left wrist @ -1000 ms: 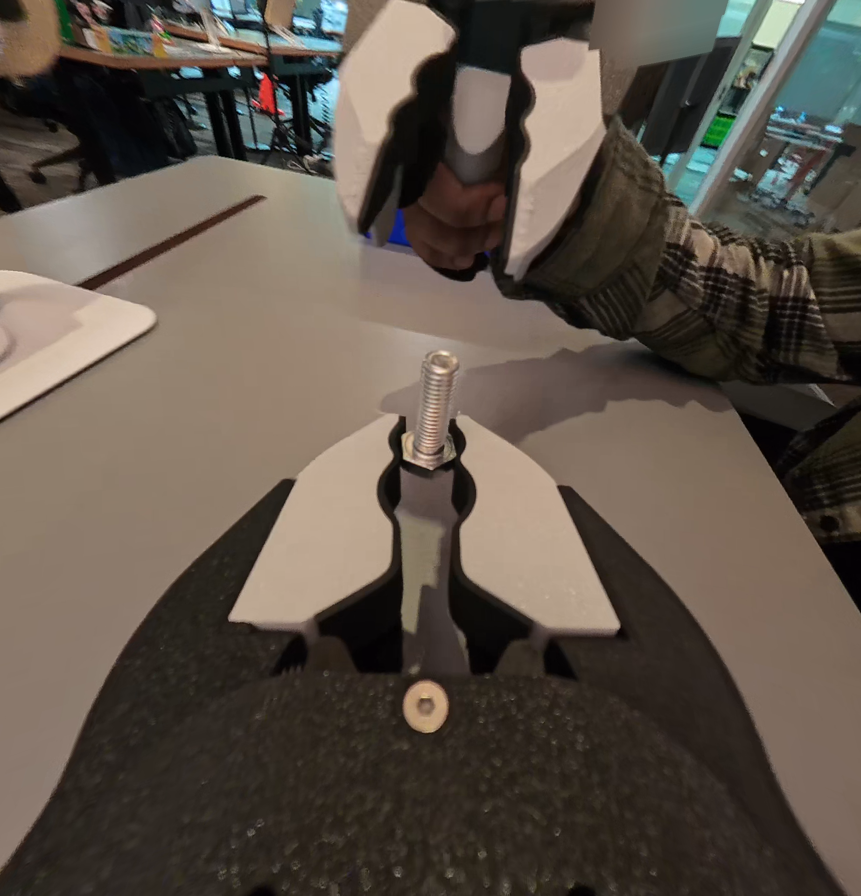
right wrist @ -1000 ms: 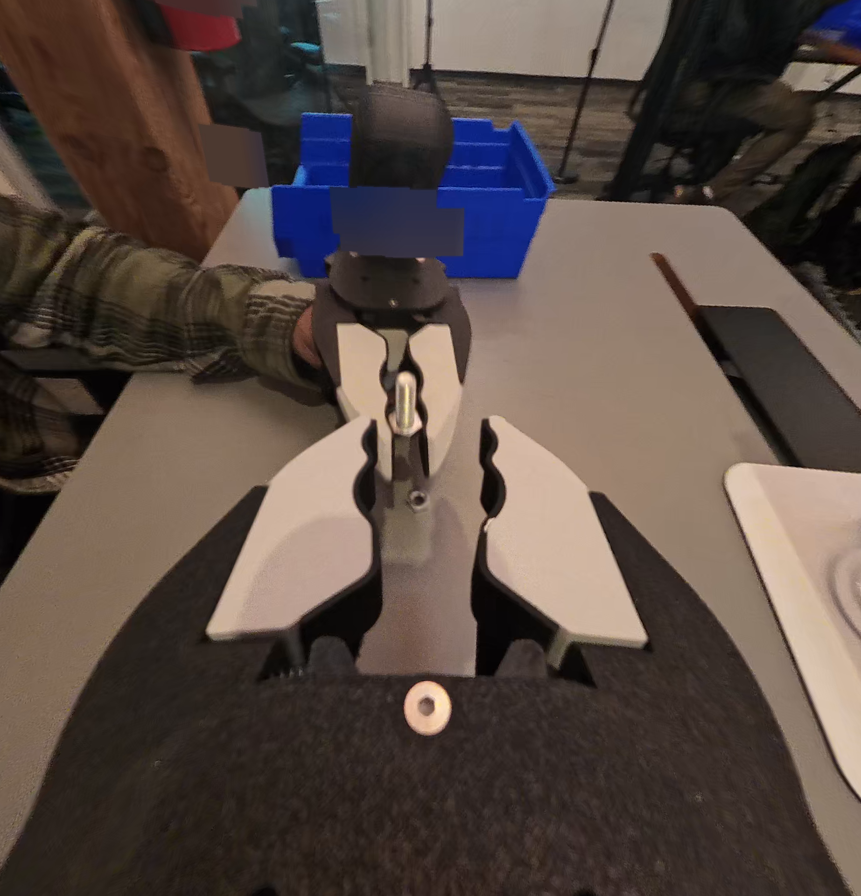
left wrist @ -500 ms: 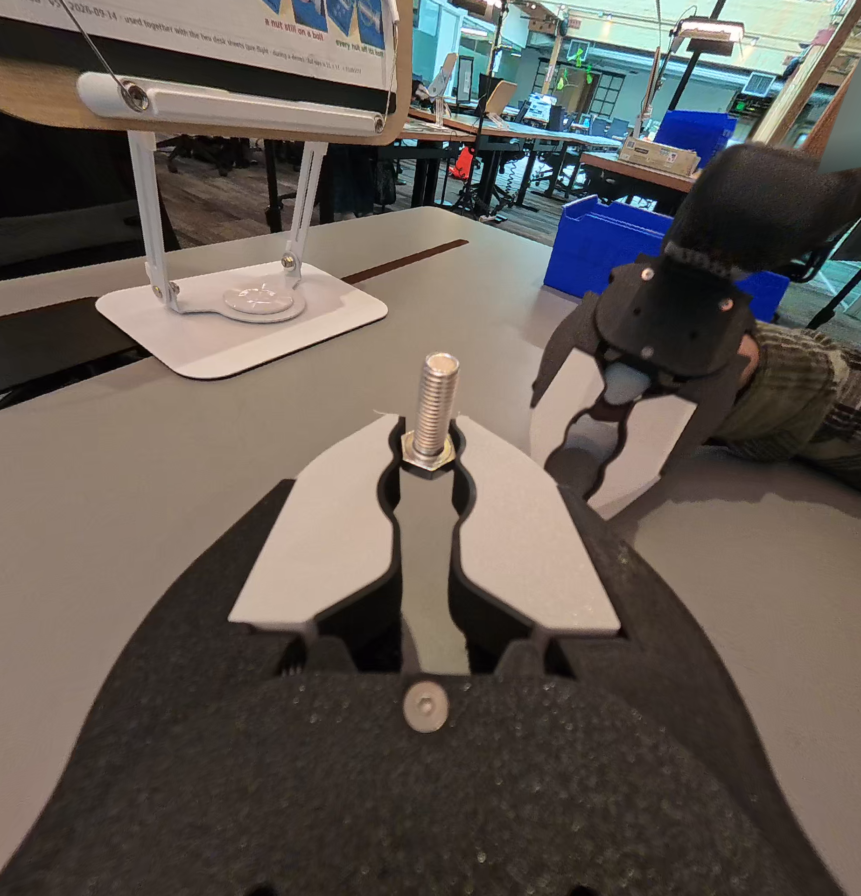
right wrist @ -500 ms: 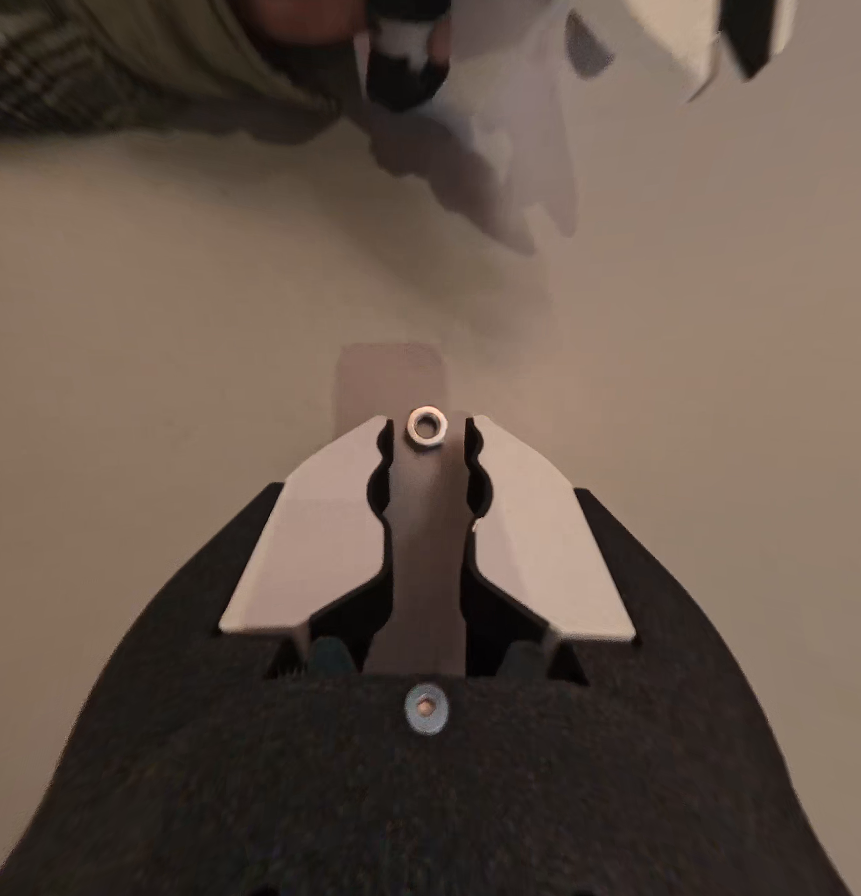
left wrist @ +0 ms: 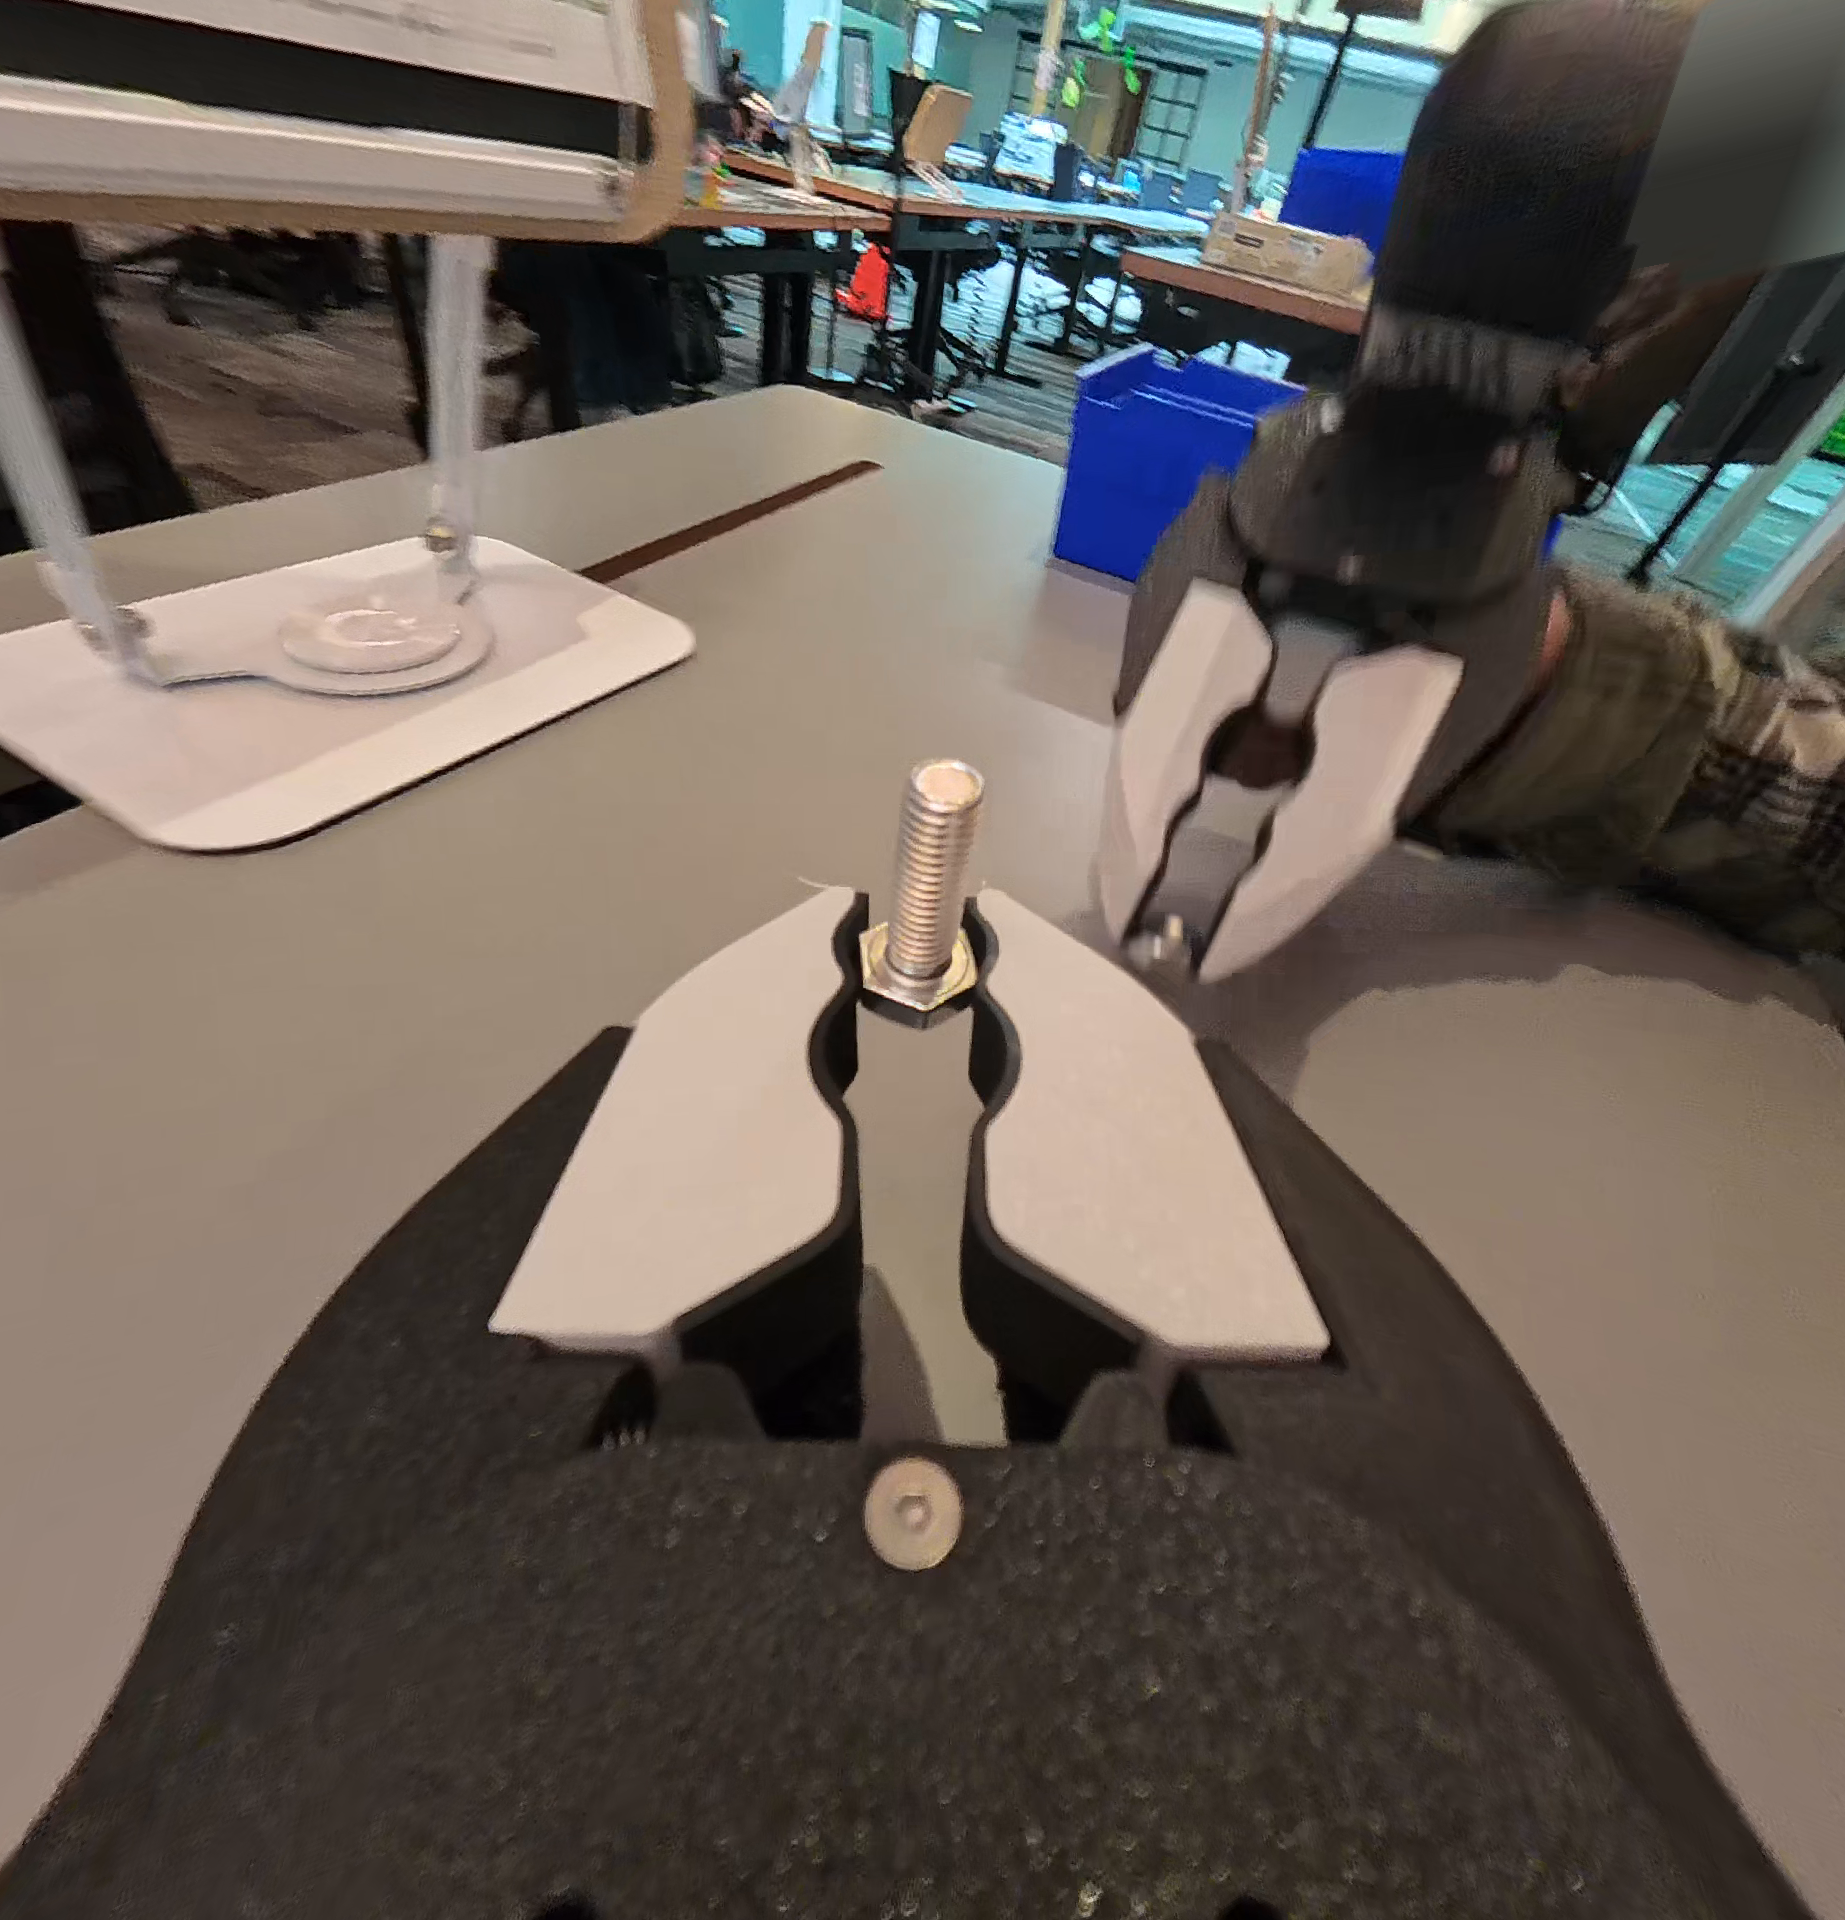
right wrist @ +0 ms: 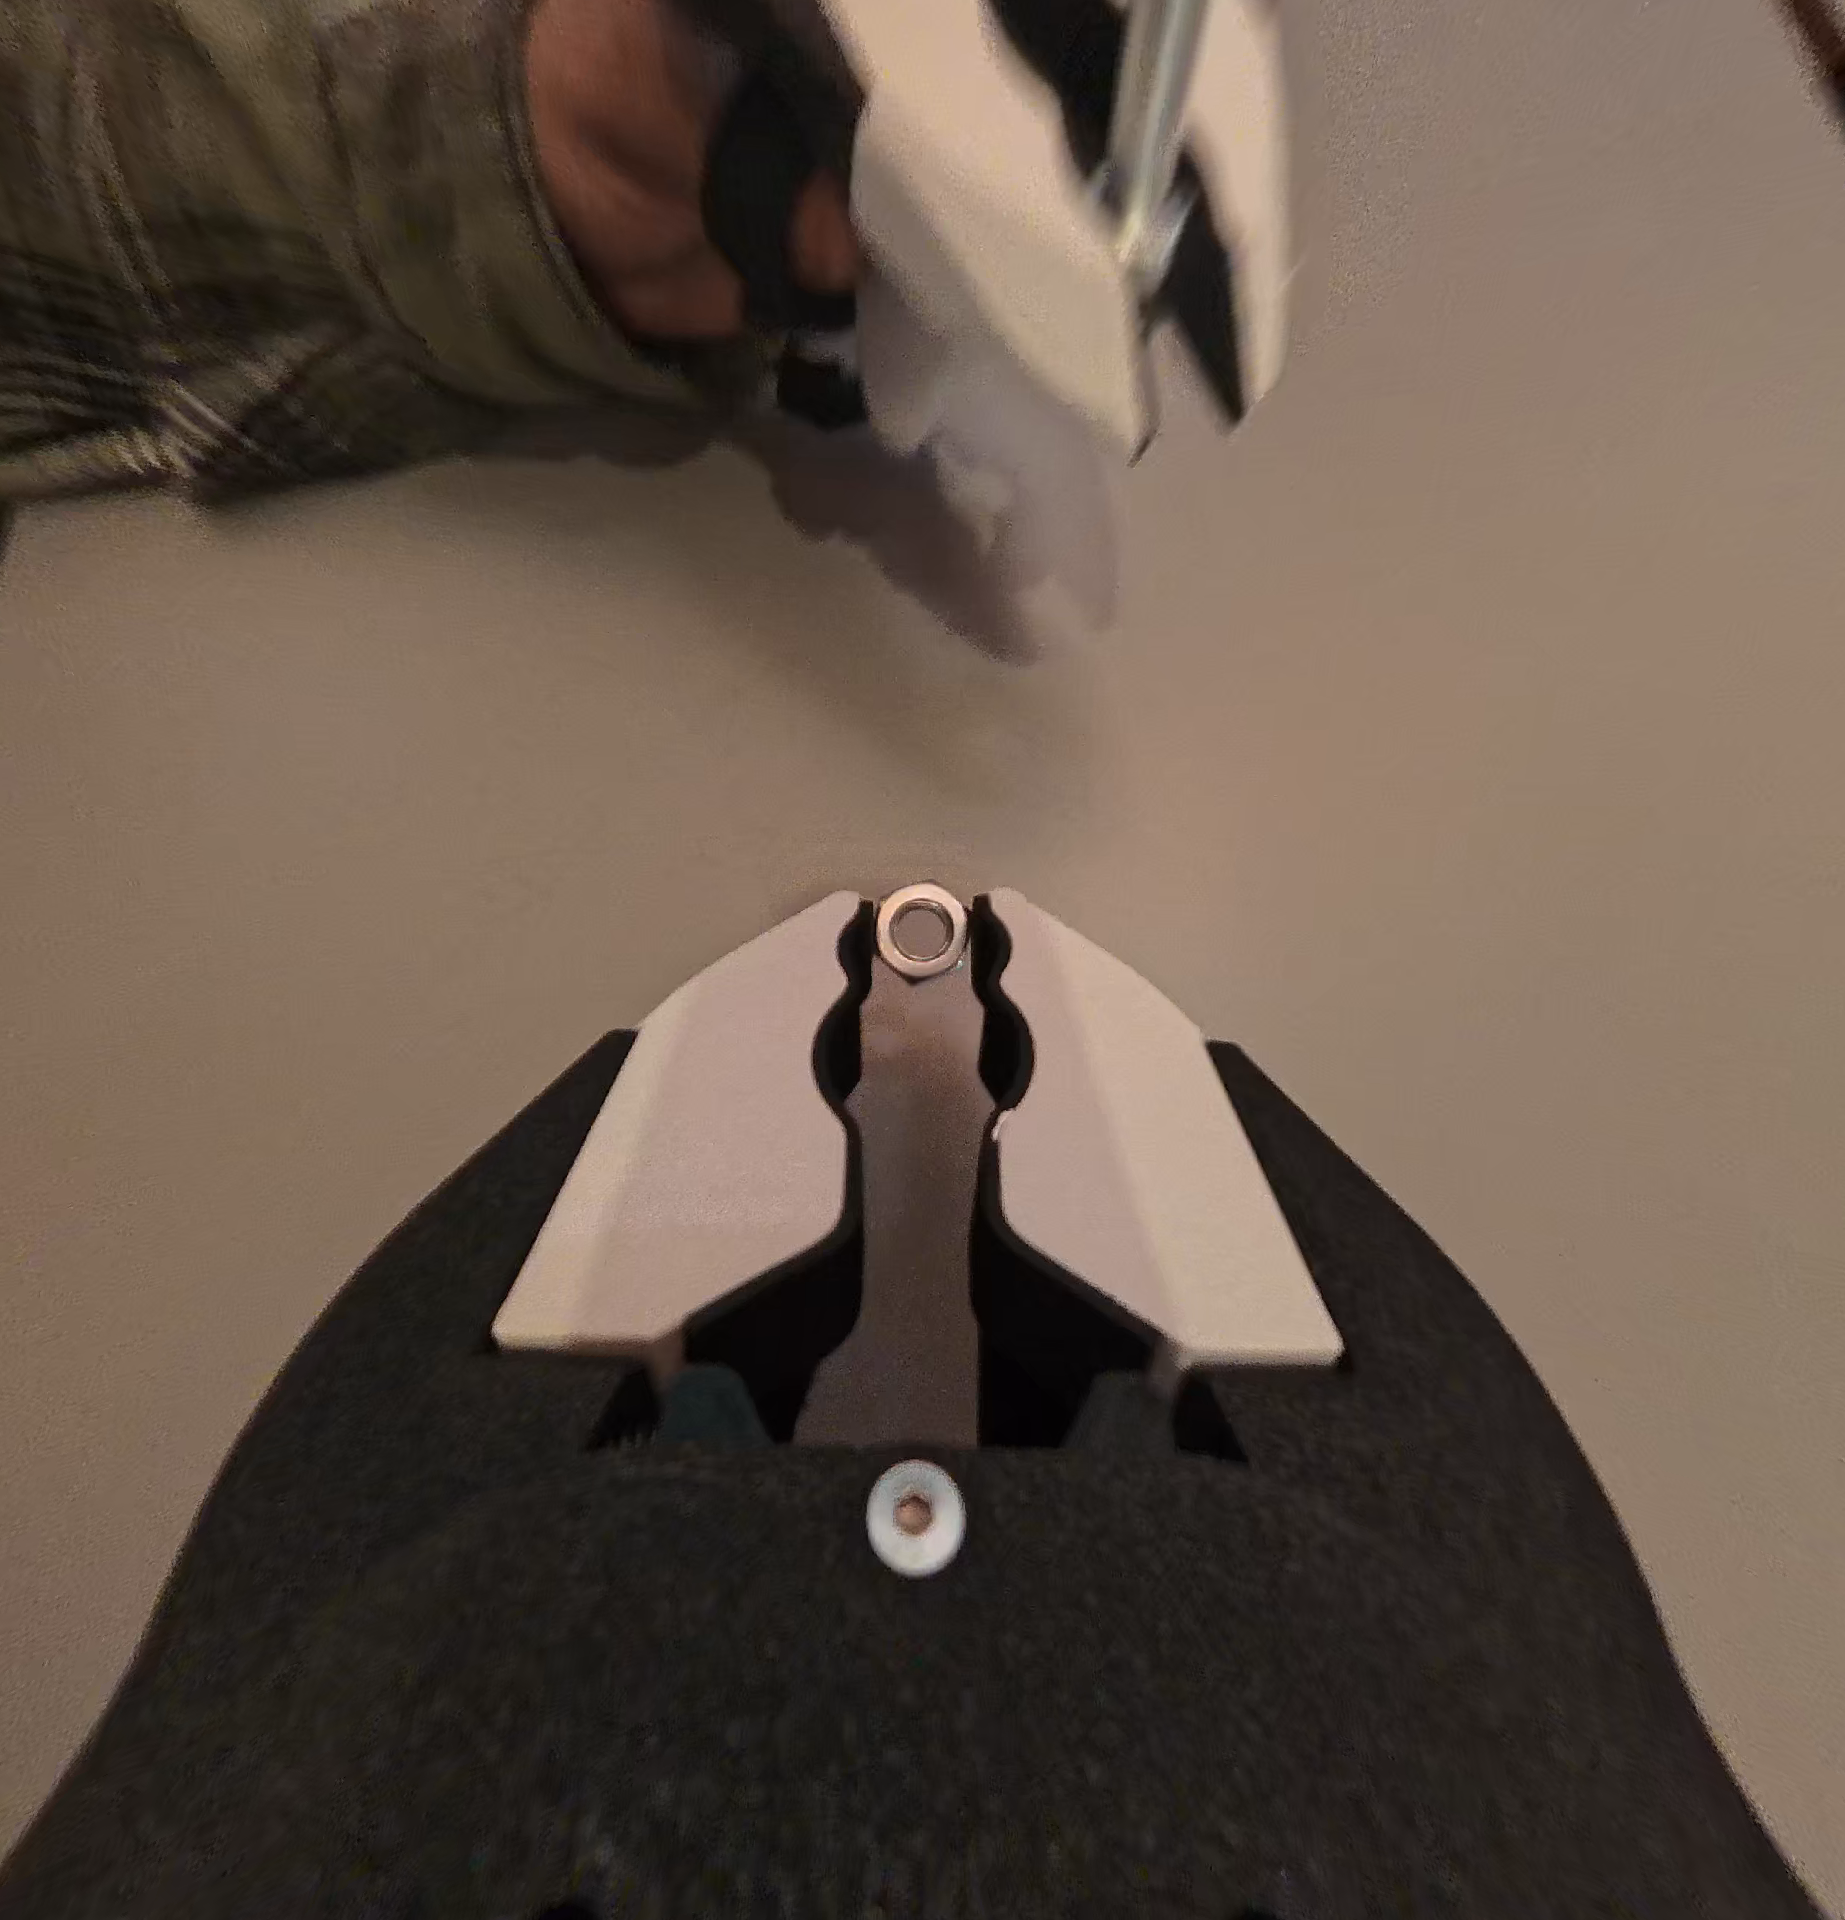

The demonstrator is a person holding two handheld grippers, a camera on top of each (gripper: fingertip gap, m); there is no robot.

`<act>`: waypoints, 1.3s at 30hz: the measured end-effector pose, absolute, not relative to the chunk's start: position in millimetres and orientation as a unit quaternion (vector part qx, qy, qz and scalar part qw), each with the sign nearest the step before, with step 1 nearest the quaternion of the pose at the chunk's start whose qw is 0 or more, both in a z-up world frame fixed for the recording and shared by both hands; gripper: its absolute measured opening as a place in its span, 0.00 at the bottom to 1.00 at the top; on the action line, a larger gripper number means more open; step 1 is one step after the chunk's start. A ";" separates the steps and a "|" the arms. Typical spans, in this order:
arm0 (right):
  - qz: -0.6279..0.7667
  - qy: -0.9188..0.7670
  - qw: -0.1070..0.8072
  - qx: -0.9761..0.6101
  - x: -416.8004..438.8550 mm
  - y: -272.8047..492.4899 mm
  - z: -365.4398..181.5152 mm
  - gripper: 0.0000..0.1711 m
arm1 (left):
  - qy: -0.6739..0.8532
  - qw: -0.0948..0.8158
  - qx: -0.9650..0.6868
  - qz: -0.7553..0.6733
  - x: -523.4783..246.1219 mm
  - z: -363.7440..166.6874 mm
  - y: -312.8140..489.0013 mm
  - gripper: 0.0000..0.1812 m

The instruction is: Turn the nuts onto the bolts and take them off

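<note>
Between white claw (left wrist: 916, 961) tips, threaded bolt (left wrist: 930, 871)

The bolt (left wrist: 932, 883) is bright threaded metal, the nut (right wrist: 919, 932) shiny too. Each claw has a rough black grained body (finger plates (left wrist: 1115, 1153) matt grey) over a smooth matt surface (left wrist: 378, 987).

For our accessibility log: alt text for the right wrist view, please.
The right gripper closes on a small silver nut lying on the grey table. Beyond, blurred, the left gripper holds a bolt, gripped by a hand in a plaid sleeve.
</note>
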State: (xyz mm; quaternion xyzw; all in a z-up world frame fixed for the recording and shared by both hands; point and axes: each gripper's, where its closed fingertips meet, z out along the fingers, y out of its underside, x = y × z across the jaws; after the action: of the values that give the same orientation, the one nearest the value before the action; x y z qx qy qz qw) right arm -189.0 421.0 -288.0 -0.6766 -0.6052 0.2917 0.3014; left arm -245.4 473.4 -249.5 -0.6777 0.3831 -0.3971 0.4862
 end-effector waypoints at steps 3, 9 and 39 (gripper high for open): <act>0.288 -0.602 0.332 -0.667 -159.7 413.0 -240.6 0.10 | 0.425 0.462 -0.670 -0.397 -214.3 -255.5 454.2 0.09; 0.238 -0.669 0.331 -0.621 -137.5 392.4 -181.5 0.10 | 0.509 0.412 -0.660 -0.369 -145.4 -266.0 417.8 0.09; 0.266 -0.705 0.243 -0.611 -151.0 381.2 -215.1 0.10 | 0.522 0.426 -0.636 -0.376 -119.0 -261.5 389.0 0.09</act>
State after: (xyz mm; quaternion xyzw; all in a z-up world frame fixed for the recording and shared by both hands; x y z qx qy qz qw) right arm -151.0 381.2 -215.1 -0.6107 -0.7053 0.2658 0.2428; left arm -119.0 389.0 -261.5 -0.6358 0.5224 -0.3758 0.4261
